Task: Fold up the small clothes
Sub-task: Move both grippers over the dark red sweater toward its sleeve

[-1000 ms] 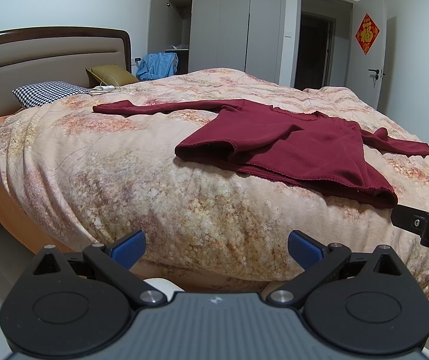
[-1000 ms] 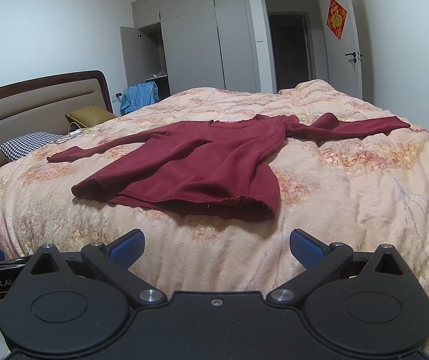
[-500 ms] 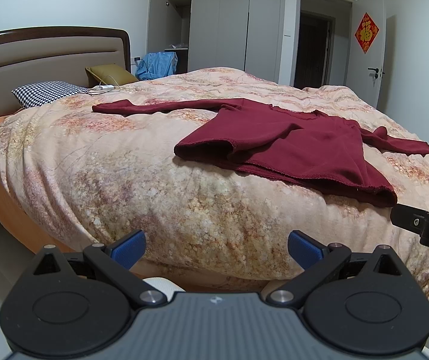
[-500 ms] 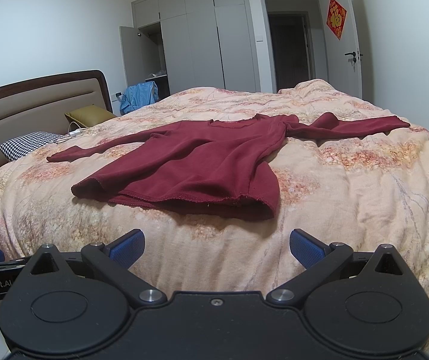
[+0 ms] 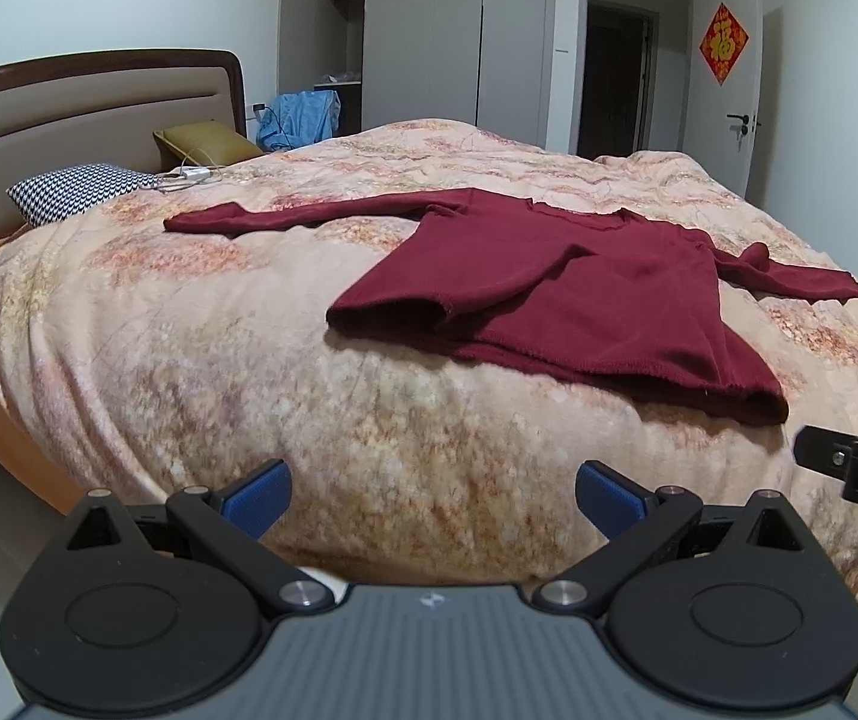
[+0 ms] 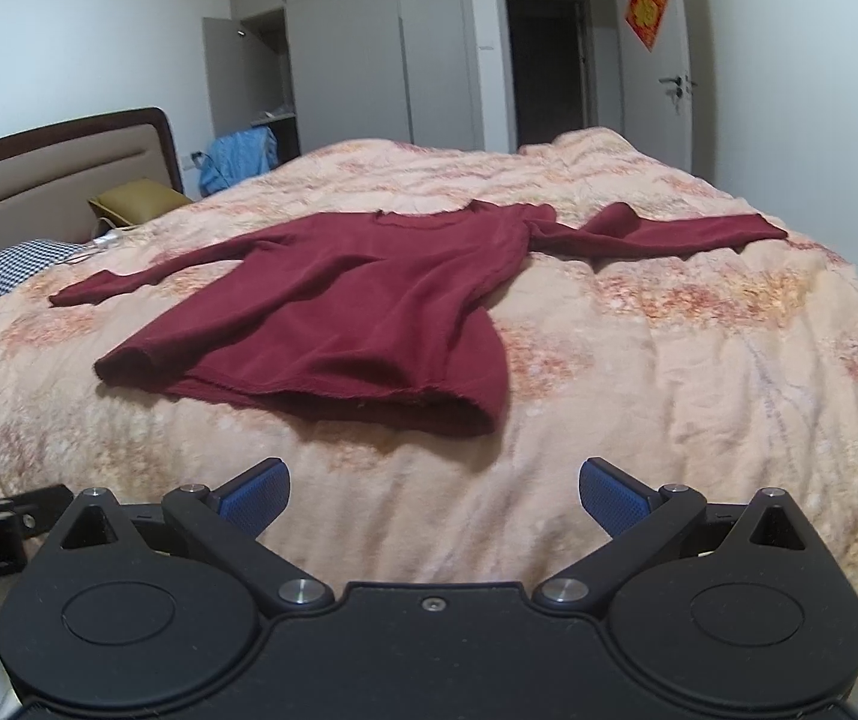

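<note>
We see a dark red long-sleeved top (image 5: 585,294) lying flat on the floral quilt of the bed (image 5: 189,324), in the middle of both frames. Its hem faces us, its neckline points toward the wardrobe (image 6: 345,54) at upper centre, and its sleeves stretch out left and right, making the long axis run across the frame. Our left gripper (image 5: 432,495) and right gripper (image 6: 434,493) hover at the bed's near edge, jaws spread wide, holding nothing.
</note>
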The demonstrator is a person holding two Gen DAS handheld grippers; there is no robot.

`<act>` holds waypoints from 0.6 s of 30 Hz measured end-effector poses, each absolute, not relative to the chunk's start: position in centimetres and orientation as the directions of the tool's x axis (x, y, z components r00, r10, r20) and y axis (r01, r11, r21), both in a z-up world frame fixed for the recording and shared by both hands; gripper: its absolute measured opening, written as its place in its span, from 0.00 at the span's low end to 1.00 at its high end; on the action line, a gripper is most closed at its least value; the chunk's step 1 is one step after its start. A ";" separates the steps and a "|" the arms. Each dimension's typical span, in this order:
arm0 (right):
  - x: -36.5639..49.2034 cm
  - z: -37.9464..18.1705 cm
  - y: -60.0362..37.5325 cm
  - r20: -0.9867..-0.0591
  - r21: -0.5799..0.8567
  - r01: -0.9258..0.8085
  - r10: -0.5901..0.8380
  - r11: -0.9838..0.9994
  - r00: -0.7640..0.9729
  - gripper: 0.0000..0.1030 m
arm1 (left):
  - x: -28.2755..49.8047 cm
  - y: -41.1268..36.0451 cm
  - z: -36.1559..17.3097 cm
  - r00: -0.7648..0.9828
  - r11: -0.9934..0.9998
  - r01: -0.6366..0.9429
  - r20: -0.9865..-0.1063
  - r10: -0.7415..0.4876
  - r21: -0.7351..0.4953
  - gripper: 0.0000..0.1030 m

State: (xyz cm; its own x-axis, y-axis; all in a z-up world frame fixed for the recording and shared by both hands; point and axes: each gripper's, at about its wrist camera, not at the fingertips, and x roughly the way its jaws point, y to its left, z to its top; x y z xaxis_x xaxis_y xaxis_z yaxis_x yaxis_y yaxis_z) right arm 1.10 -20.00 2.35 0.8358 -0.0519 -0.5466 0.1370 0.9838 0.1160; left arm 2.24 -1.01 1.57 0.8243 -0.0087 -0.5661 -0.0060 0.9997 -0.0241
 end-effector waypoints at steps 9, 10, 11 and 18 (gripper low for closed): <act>4.2 5.5 -24.7 -0.539 0.116 0.214 -0.119 0.970 0.834 1.00 | 8.4 -2.8 6.6 0.822 0.998 0.046 -0.567 -0.057 -0.034 1.00; 4.9 5.8 -25.5 -0.538 0.118 0.220 -0.124 0.968 0.834 1.00 | 9.2 -3.2 7.1 0.824 0.998 0.048 -0.564 -0.057 -0.030 1.00; 5.5 6.1 -26.2 -0.536 0.119 0.226 -0.129 0.967 0.834 1.00 | 10.1 -3.7 7.6 0.827 0.998 0.051 -0.559 -0.057 -0.027 1.00; 10.8 7.1 -31.9 -0.534 0.126 0.275 -0.168 0.953 0.828 1.00 | 16.9 -7.5 9.8 0.845 0.999 0.042 -0.534 -0.036 0.000 1.00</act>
